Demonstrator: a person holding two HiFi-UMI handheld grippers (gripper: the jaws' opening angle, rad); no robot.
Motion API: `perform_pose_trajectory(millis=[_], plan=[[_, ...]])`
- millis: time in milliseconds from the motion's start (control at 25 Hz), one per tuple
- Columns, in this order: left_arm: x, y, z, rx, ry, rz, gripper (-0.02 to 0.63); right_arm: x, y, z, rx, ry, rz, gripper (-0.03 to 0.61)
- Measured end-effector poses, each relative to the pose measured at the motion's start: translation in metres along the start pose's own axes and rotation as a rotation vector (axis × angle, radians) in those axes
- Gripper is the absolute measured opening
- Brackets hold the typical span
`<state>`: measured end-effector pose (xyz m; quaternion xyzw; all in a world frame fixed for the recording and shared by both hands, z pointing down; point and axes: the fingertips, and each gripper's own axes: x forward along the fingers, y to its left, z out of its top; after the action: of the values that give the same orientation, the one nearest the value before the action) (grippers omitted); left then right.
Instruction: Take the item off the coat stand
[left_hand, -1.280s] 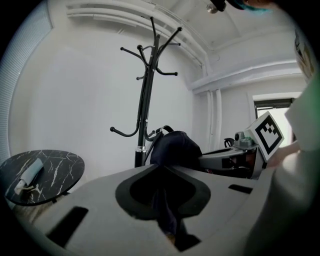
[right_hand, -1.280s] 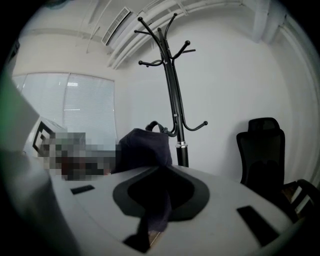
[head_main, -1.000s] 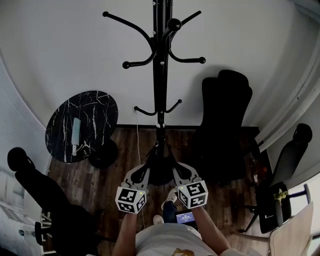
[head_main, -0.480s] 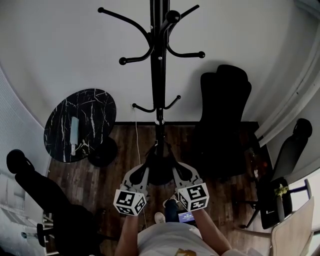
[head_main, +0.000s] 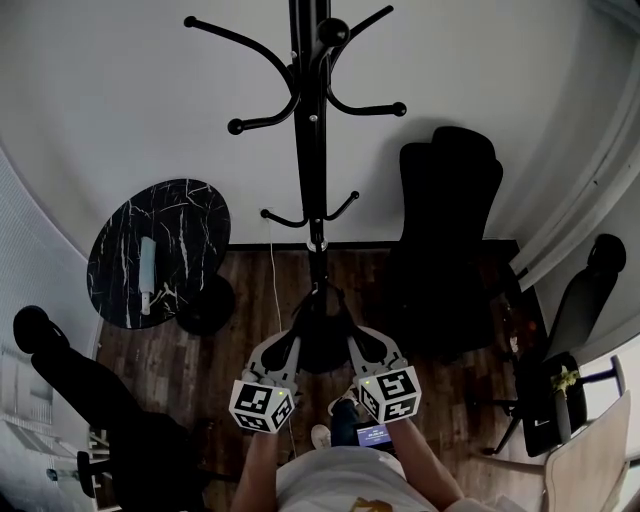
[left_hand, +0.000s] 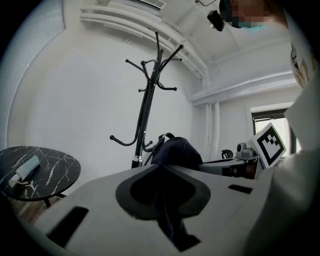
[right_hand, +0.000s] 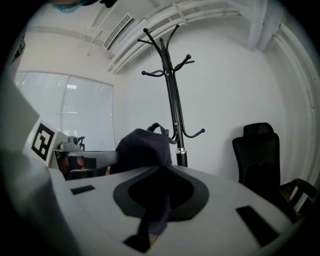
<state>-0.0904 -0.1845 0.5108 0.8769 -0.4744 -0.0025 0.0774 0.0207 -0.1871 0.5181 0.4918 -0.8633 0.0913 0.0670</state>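
Already the dark item (head_main: 320, 338) is off the coat stand (head_main: 305, 160) and sits low in the middle of the frame. The left gripper (head_main: 291, 342) and the right gripper (head_main: 351, 340) are each clamped on its fabric, one from each side. All hooks above look bare, so I judge that only carrying it away or setting it down is left.
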Motion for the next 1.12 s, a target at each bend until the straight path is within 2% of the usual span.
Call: perform_pose_trajectory(millis=[680, 1120], plan=[[0.0022, 0.0008, 0.0044, -0.006, -0.005, 0.004, 0.035, 0.0034, -0.004, 0.0056, -0.005, -0.005, 0.004, 0.035], [-0.0005, -0.0017, -0.0014, -0.002, 0.021, -0.006, 0.035, 0.0008, -0.0043, 0.0009, 0.001, 0.011, -0.003, 0.035]])
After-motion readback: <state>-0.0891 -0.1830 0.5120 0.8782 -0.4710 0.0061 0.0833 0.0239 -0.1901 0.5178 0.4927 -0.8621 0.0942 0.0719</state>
